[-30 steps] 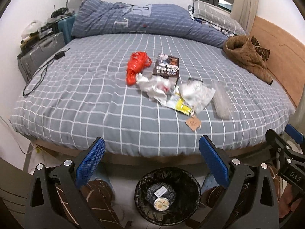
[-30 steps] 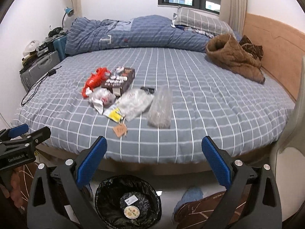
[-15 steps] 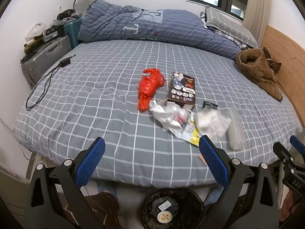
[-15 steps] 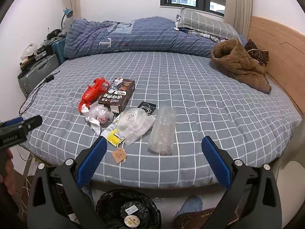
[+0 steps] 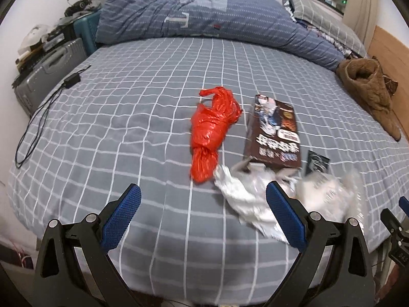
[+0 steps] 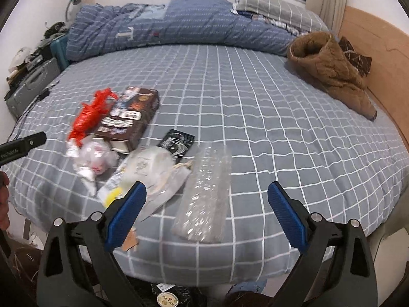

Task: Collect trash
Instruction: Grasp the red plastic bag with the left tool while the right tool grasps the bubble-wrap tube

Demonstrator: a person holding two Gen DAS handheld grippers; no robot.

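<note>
Trash lies on the grey checked bed (image 5: pixel 122 117): a red plastic bag (image 5: pixel 212 130), a brown printed box (image 5: pixel 274 133), a crumpled white wrapper (image 5: pixel 242 189) and a small black packet (image 5: pixel 317 162). My left gripper (image 5: pixel 202 192) hovers open over the bed's near edge, just short of the red bag and the wrapper, holding nothing. In the right wrist view a strip of bubble wrap (image 6: pixel 207 192) and a clear plastic bag (image 6: pixel 153 168) lie straight ahead. My right gripper (image 6: pixel 206 189) stands wide above them, its jaws closing, pads touching nothing. The bin's (image 6: pixel 166 296) black rim shows below the bed edge.
A brown jacket (image 6: pixel 329 71) lies at the right by the wooden headboard (image 6: pixel 378 58). A blue duvet (image 6: pixel 179 23) and pillows fill the far side. A grey suitcase (image 5: pixel 48 71) stands left of the bed, and a black cable (image 5: pixel 38 117) trails over that edge.
Both grippers have moved forward over the bed, so the trash looks nearer and larger. The bin has slid out of the left view and to the bottom edge of the right view.
</note>
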